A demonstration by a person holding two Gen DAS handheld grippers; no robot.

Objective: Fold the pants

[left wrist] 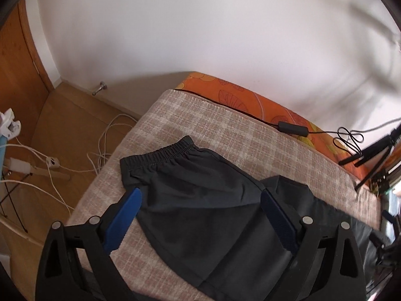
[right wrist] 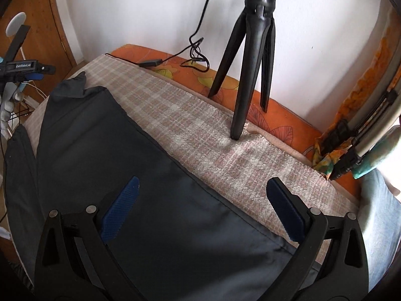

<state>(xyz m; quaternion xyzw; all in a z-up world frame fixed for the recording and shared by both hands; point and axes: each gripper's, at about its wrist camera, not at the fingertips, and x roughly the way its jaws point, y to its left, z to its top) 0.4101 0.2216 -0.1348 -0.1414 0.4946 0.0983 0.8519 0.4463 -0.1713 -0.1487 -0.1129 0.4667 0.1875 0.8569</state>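
Dark grey pants [left wrist: 200, 200] lie on a beige checked blanket [left wrist: 200, 125] on a bed, the elastic waistband at the far left. My left gripper [left wrist: 200, 195] is open, hovering just above the pants near the waistband, holding nothing. In the right wrist view the pants [right wrist: 112, 163] spread from lower centre to upper left over the blanket [right wrist: 213, 138]. My right gripper [right wrist: 203, 188] is open over the pants' far edge, empty. The left gripper [right wrist: 27, 71] shows at the far left of that view.
A black tripod [right wrist: 250, 62] stands on the blanket's far side. A black cable with an adapter [left wrist: 293, 128] lies on the orange sheet [left wrist: 238, 95] by the white wall. White cords [left wrist: 62, 163] lie on the wooden floor left of the bed. More stands [right wrist: 356, 135] lean at right.
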